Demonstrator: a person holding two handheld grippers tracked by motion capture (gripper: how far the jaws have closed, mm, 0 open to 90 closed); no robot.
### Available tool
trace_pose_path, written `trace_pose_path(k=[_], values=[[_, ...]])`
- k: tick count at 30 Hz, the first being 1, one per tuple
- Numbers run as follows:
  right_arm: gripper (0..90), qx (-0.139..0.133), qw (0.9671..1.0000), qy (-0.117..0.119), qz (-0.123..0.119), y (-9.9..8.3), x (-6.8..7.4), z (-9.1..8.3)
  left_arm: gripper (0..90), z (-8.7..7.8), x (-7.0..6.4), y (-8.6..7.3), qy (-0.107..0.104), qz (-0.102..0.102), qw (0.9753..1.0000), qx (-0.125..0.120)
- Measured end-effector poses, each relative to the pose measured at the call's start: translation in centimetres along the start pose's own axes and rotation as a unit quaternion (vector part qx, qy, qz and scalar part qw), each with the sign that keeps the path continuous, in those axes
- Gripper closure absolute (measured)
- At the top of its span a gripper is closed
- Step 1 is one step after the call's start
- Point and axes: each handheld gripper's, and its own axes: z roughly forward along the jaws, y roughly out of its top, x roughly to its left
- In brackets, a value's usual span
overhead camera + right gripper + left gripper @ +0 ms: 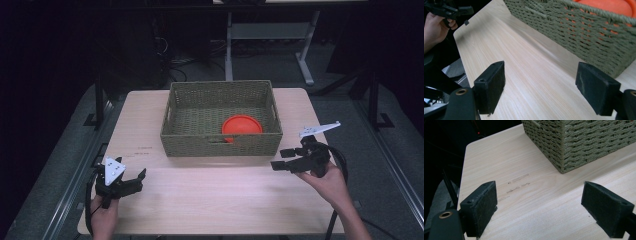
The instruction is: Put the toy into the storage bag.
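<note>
Wicker basket (open-topped) holds orange plate.

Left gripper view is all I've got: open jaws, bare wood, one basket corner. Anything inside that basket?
Observer: Yes. The high view shows an orange disc-shaped thing lying in the woven basket, against its near wall, right of the middle.
Operator: Where's the other gripper?
Observer: The right gripper is held over the table's near right part, in front of the basket's right corner, with its jaws pointing left.
Operator: Is it holding anything?
Observer: No. In the right gripper view its jaws stand wide apart with only tabletop between them.
</note>
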Motion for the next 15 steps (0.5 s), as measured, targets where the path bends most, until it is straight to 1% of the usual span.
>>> trace_pose_path(k=[6, 7, 9, 10, 14, 15], values=[[23.1, 0.001, 1.0, 0.003, 0.007, -1.3, -0.3, 0.0, 12.8, 0.0, 0.0, 0.0, 0.0, -0.001, 1.0, 0.0], [23.1, 0.001, 1.0, 0.002, 0.01, -1.5, -0.3, 0.0, 12.9, 0.0, 0.0, 0.0, 0.0, -0.001, 1.0, 0.0], [23.0, 0.0, 1.0, -0.001, 0.007, -2.2, -0.4, 0.0, 12.8, 0.0, -0.1, 0.0, 0.0, 0.0, 1.0, -0.001], [23.0, 0.0, 1.0, -0.001, 0.007, -2.2, -0.4, 0.0, 12.8, 0.1, -0.1, 0.0, 0.0, -0.001, 1.0, -0.002], [23.0, 0.0, 0.9999, -0.003, 0.015, -3.4, -0.5, 0.0, 12.8, 0.1, -0.1, 0.0, 0.0, -0.002, 1.0, -0.001], [23.0, 0.0, 0.9999, -0.003, 0.015, -3.4, -0.5, 0.0, 12.8, 0.1, -0.1, 0.0, 0.0, -0.002, 1.0, -0.001]])
